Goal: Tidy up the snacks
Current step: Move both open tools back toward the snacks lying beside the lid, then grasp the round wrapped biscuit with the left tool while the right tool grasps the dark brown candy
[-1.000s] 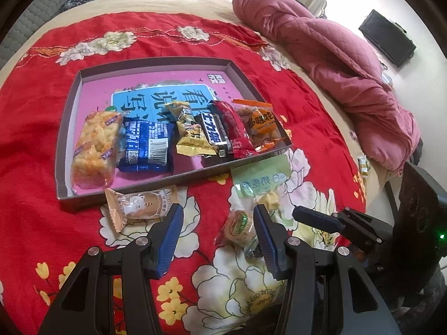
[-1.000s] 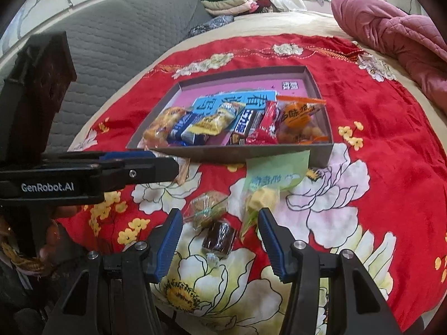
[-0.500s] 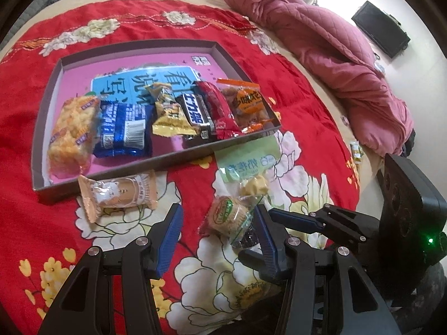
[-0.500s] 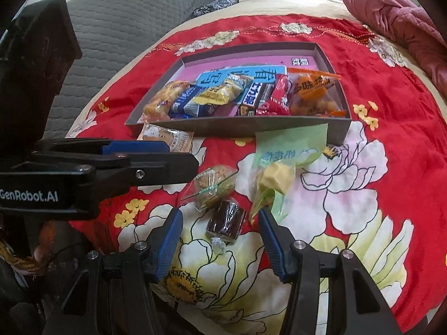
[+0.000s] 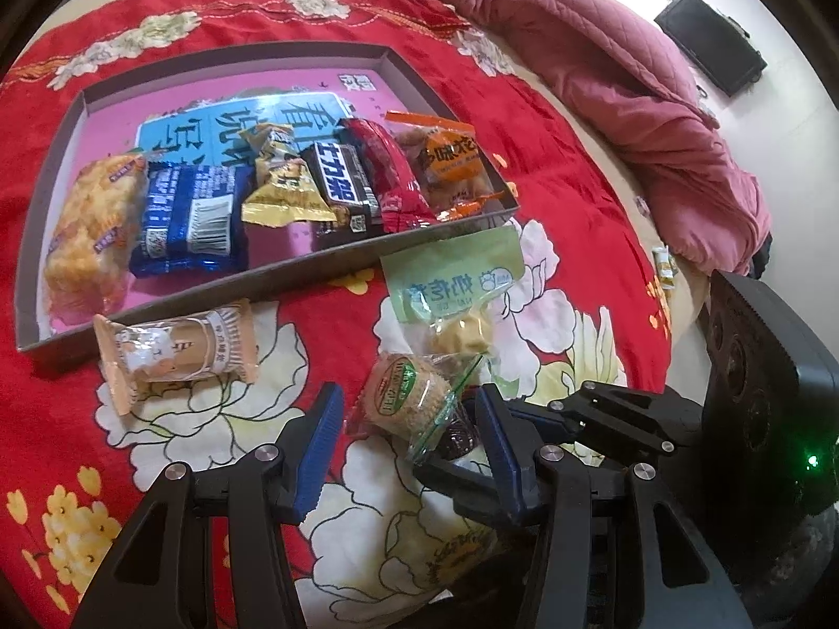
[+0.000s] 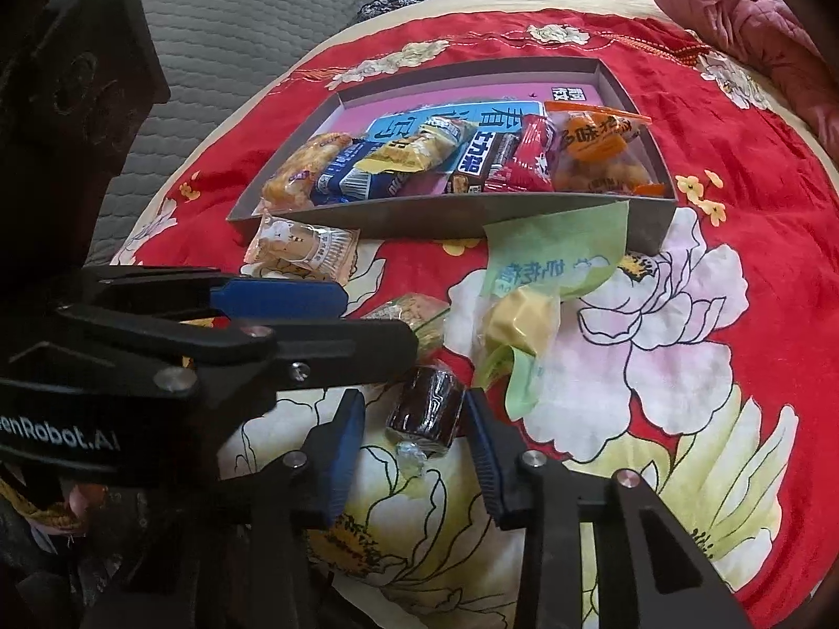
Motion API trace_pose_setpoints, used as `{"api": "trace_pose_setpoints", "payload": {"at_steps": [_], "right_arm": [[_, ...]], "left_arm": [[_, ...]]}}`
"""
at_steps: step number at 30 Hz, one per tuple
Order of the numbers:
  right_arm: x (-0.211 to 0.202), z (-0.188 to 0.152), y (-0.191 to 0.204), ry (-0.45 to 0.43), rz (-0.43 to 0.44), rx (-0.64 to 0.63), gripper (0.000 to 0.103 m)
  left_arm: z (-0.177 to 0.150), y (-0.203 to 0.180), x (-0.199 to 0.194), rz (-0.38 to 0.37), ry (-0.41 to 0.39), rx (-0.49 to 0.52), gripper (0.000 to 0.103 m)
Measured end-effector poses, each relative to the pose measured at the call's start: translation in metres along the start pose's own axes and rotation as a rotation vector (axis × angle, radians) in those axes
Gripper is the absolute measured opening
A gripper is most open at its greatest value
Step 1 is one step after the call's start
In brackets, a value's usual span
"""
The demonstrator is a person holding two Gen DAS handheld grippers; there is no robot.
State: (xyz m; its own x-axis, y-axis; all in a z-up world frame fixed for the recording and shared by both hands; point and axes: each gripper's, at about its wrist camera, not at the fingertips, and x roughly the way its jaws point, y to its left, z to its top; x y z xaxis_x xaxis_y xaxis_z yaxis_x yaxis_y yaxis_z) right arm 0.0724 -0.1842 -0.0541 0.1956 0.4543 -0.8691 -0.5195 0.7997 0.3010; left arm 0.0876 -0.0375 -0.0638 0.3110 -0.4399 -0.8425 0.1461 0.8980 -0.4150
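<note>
A shallow grey box (image 5: 325,267) (image 6: 419,212) with a pink floor holds several wrapped snacks. On the red flowered cloth in front of it lie a beige cake packet (image 5: 175,351) (image 6: 301,249), a round green-labelled snack (image 5: 406,393) (image 6: 414,312), a dark brown wrapped snack (image 6: 427,411) (image 5: 459,437) and a green bag with a yellow piece (image 5: 456,293) (image 6: 545,283). My left gripper (image 5: 409,440) is open, its fingers either side of the green-labelled snack. My right gripper (image 6: 414,440) is open around the dark brown snack.
A maroon quilt (image 5: 619,68) lies along the bed's right side. A grey quilted headboard (image 6: 236,42) stands at the left. The two grippers are close together and nearly cross. A small snack (image 5: 663,267) lies at the bed's right edge.
Both grippers have moved forward and down toward the loose snacks. The left now brackets the green-labelled snack, the right the dark brown one. Both stay open.
</note>
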Motion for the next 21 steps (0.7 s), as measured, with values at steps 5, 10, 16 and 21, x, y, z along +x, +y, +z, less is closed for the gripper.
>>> {"api": "trace_pose_setpoints", "payload": {"at_steps": [5,10,16,21], "right_arm": [[0.006,0.000,0.001,0.013,-0.009,-0.008,0.037],[0.010,0.001,0.002,0.018,-0.010,-0.022,0.035],[0.014,0.002,0.002,0.022,-0.007,-0.024,0.033],[0.016,0.003,0.000,0.027,-0.003,-0.016,0.030]], "left_arm": [[0.002,0.002,0.009,-0.002,0.016,-0.012,0.054],[0.004,0.005,0.019,-0.012,0.026,-0.026,0.054],[0.004,0.006,0.031,-0.012,0.044,-0.034,0.053],[0.004,0.009,0.035,-0.009,0.046,-0.031,0.045]]}}
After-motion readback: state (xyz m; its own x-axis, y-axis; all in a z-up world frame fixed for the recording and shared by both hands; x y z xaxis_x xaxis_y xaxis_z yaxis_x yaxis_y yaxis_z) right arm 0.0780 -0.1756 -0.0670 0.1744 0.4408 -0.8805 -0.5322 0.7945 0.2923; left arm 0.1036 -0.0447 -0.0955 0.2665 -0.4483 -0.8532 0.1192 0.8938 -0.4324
